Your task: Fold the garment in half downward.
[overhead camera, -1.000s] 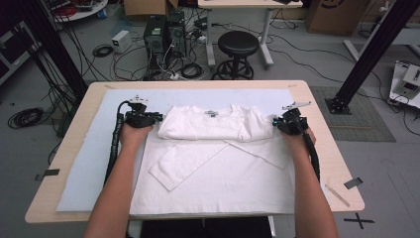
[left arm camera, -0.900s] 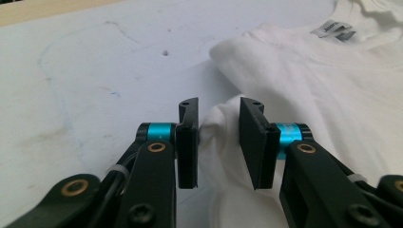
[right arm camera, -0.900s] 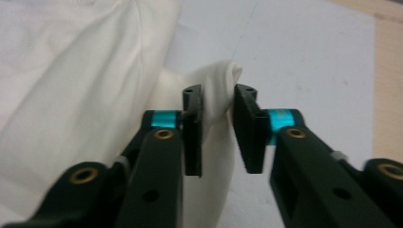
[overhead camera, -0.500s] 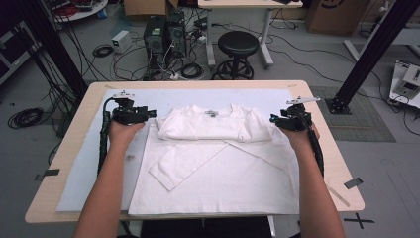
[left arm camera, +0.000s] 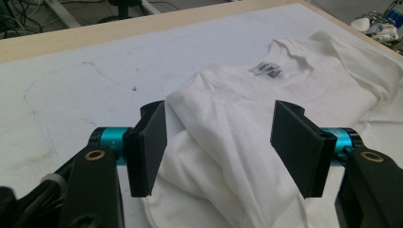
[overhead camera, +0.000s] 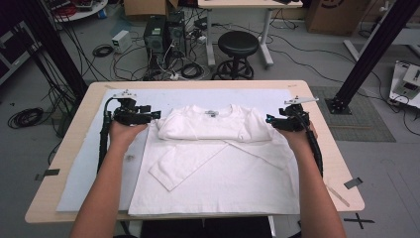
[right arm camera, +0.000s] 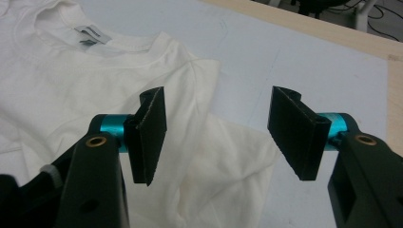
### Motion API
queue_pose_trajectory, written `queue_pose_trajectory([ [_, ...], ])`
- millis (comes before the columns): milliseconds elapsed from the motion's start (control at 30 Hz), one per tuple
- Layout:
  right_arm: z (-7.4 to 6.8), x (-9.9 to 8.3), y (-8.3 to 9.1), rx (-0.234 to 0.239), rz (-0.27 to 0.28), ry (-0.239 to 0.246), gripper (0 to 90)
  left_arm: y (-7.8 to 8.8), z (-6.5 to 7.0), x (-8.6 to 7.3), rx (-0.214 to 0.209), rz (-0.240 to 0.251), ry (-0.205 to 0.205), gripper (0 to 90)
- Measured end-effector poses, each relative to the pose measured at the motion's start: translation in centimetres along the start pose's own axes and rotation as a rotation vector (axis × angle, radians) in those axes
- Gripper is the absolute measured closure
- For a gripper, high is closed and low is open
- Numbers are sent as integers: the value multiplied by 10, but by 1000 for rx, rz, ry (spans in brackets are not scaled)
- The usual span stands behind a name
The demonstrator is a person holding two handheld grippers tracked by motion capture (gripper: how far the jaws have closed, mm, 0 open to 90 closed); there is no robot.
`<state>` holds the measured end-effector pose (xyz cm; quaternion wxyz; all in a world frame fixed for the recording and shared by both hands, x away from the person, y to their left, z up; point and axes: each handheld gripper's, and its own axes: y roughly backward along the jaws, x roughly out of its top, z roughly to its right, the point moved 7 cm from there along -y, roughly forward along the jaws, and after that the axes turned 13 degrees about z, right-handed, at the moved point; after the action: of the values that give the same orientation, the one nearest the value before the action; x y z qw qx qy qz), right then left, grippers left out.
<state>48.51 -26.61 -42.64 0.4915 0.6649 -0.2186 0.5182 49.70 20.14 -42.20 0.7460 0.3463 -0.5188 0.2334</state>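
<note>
White cotton shirt (overhead camera: 213,158) lies flat on a pale mat (overhead camera: 84,178) covering the wooden table (overhead camera: 69,144), its top part folded down and one long sleeve laid slantwise across the body. Left gripper (overhead camera: 154,114) is poised just off the folded band's left edge, right gripper (overhead camera: 270,120) at its right edge. Both pairs of jaws have just been opening and now stand wide with no cloth between the pads, the fabric lying beneath them. Bare mat stretches left of the shirt and beyond the collar (left arm camera: 285,78); the shirt's lower hem reaches the table's near edge.
</note>
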Motion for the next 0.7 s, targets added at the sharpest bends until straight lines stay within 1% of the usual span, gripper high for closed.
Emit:
queue_pose_trajectory([
  [100,-1,0,-1,4,1,-4,376,-3,-1,0,-1,-2,5,350],
  [167,-2,0,-4,12,-5,-5,361,-8,-4,-1,-4,-10,22,350],
  [233,-3,0,-8,17,-13,-5,348,-13,-5,-2,-2,-33,16,346],
  [400,-9,0,-20,37,-30,-5,327,-29,-1,-4,-20,-56,14,341],
  [467,-11,0,-25,39,-40,-4,321,-37,0,-8,-20,-64,28,341],
  [500,-11,0,-25,39,-40,-4,321,-37,0,-8,-20,-64,28,340],
  [533,-12,-1,-28,41,-46,-10,321,-45,-2,-14,-22,-76,45,340],
  [567,-13,-1,-34,42,-52,-10,322,-49,-4,-18,-18,-84,48,339],
  [633,-14,-2,-39,48,-55,-26,322,-55,-6,-23,-16,-95,62,339],
  [667,-14,-3,-42,48,-66,-32,322,-58,-7,-26,-16,-99,68,339],
  [700,-14,-4,-45,45,-71,-32,322,-60,-8,-28,-15,-100,75,339],
])
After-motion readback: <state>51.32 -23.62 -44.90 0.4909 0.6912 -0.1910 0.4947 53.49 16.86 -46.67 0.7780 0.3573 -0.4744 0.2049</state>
